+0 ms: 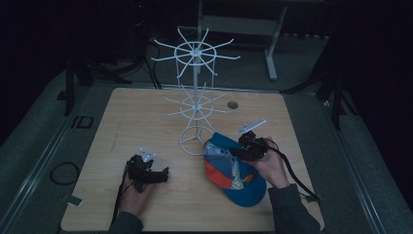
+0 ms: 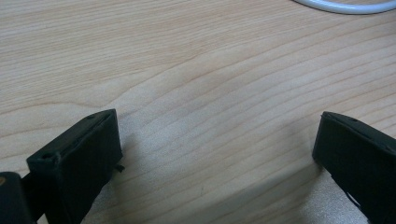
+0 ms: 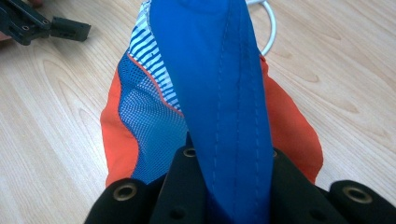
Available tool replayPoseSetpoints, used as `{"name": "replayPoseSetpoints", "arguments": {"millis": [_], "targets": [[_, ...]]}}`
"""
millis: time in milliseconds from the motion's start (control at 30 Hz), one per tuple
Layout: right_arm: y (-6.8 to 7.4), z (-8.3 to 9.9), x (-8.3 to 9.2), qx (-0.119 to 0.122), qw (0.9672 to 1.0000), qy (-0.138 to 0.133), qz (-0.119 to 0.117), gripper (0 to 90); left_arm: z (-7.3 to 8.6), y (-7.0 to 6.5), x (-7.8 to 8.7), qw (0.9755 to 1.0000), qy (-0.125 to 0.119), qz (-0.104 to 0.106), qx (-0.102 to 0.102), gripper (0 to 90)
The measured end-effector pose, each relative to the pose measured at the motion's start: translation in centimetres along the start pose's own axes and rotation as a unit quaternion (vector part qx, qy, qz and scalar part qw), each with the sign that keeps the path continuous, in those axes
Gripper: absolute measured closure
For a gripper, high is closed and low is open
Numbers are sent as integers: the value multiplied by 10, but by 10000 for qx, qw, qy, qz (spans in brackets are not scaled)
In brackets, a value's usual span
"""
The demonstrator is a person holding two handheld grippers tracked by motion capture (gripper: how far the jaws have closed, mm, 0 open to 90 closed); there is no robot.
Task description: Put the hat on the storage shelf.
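A blue, orange and white cap (image 1: pixel 234 170) lies on the wooden counter (image 1: pixel 146 112), toward four o'clock of its middle and just at four o'clock of the white wire display stand (image 1: pixel 196 97), whose ring base it touches or nearly touches. The right hand-held gripper (image 1: pixel 242 152) sits at the cap's one o'clock edge, and in the right gripper view its two black jaws are pressed together on a fold of the blue fabric (image 3: pixel 219 93), which runs up between them with the stitched seams in line with the jaws; gripping a raised ridge of cloth, not the flat panel, probably gives a hold that will not slip when the cap is lifted. The stand's hooked arms fan out above, so the cap seems meant to be carried up and hung there, and lying close to the base keeps that move short. The left hand-held gripper (image 1: pixel 157 174) rests low over the counter at eight o'clock of the stand's base, well apart from the cap. Its jaws stand spread wide with only bare wood grain between them and a sliver of the stand's ring (image 2: pixel 345 5) at the top edge; it looks parked, free to steady the stand or the cap if needed.
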State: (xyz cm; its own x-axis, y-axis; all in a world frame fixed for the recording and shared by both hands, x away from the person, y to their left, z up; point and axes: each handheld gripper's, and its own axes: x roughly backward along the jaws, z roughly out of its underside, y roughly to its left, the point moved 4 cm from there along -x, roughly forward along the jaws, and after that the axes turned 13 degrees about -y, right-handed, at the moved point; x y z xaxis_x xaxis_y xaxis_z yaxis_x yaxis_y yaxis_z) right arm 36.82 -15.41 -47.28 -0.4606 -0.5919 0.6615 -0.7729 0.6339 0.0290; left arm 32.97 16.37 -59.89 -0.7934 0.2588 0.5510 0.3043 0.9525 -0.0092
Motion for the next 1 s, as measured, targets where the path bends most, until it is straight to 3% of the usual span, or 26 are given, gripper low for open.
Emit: {"name": "replayPoseSetpoints", "arguments": {"millis": [1000], "targets": [[-8,-8,28,-49,9984,-530,214,881,0,0,0,10000,7,2,4,14]]}}
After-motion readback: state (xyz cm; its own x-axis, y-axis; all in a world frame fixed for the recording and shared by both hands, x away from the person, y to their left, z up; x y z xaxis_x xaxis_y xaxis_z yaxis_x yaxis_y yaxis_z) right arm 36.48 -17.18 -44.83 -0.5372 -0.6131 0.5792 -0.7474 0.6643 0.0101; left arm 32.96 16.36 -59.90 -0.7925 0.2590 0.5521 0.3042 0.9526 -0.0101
